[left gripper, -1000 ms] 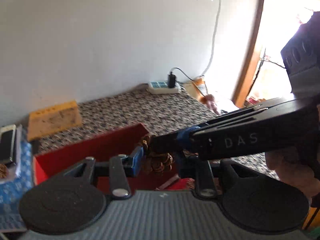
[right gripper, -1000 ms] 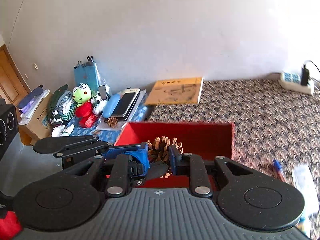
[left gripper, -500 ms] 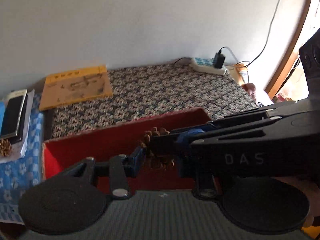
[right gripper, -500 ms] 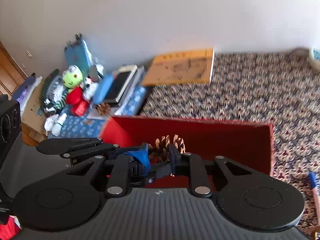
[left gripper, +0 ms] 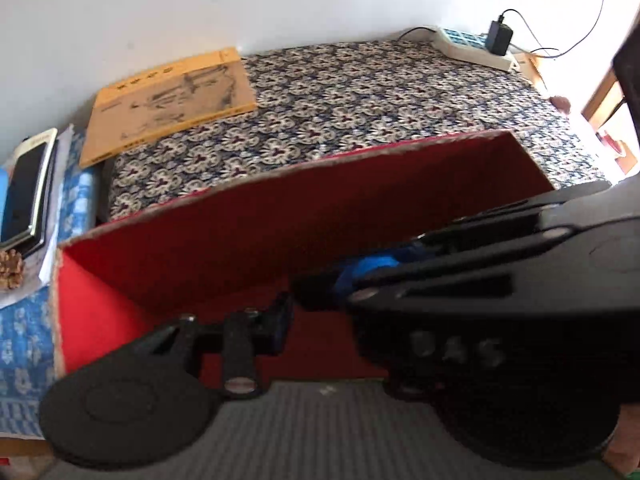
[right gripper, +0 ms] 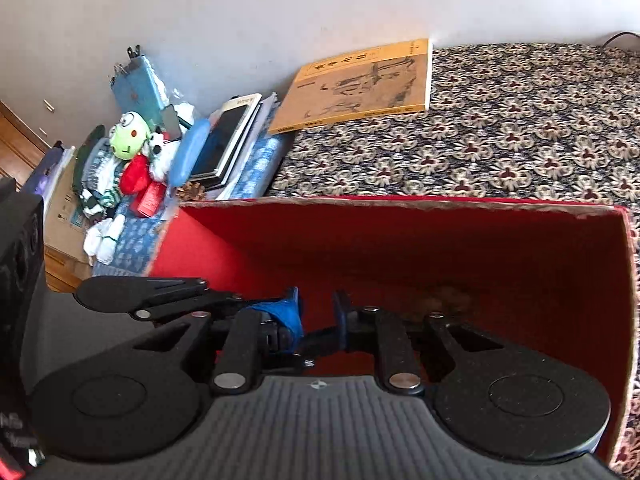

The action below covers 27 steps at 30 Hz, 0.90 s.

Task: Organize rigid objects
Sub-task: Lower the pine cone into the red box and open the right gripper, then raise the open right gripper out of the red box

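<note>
Inside one red box (right gripper: 400,240) — right gripper (right gripper: 318,316) pressed shut, left gripper's (left gripper: 308,320) hold unclear. One pine cone (right gripper: 192,190) lies outside — one yellow book (right gripper: 360,88) beyond.

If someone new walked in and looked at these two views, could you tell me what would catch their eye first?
The open red box dominates both views, sitting on the flower-patterned cloth with both grippers reaching down into it. Behind it, a yellow book lies flat by the white wall. Left of the box in the right wrist view, a bright green frog plush toy stands out in a pile of clutter, with a small pine cone near the box's corner.
</note>
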### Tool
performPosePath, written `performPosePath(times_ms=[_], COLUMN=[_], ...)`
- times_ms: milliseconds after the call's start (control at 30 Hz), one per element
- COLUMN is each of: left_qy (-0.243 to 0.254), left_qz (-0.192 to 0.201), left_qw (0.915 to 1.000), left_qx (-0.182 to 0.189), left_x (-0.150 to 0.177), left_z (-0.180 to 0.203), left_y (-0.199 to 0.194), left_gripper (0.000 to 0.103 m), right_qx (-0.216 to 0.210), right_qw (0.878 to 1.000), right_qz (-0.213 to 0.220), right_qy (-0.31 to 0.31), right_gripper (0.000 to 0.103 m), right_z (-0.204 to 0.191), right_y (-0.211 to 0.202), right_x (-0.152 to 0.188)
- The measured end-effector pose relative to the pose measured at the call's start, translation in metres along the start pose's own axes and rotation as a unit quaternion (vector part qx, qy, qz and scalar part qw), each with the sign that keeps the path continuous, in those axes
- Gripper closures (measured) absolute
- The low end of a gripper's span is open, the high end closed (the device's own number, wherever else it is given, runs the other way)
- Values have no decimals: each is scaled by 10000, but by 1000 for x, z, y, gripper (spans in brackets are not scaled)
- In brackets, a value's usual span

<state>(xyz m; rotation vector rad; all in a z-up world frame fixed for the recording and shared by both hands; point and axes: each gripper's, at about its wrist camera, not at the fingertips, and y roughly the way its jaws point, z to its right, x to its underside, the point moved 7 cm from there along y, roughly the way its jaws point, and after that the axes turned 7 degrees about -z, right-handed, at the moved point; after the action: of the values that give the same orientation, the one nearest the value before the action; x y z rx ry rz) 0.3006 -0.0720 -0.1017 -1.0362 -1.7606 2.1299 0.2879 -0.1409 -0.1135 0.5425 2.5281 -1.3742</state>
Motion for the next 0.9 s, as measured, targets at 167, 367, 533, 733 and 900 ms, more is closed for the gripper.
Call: performPosePath(times_ms=[167, 367, 533, 733, 900], left_qy=[-246, -83, 219, 318, 292], left_qz=[-74, -252, -332, -416, -260], left_qw=[9996, 9996, 9991, 9984, 9987], left_qx=[-75, -116, -178, -204, -337], left_x=[3, 6, 17, 29, 29], left_z=[-11, -6, 5, 14, 14], left_y=[3, 7, 5, 3, -1], left_gripper=[78, 78, 78, 78, 73], right_qx=[83, -67, 83, 218, 421], right_qw=[9993, 9960, 9973, 9970, 9970], right_qz=[-14, -460, -555, -612, -502], right_qy=[355, 759, 466, 425, 422], right_gripper=[101, 97, 97, 96, 96], right_z=[20, 27, 17, 18, 17], right_y=[-5, -1, -4, -3, -6], right_x=[1, 17, 31, 36, 36])
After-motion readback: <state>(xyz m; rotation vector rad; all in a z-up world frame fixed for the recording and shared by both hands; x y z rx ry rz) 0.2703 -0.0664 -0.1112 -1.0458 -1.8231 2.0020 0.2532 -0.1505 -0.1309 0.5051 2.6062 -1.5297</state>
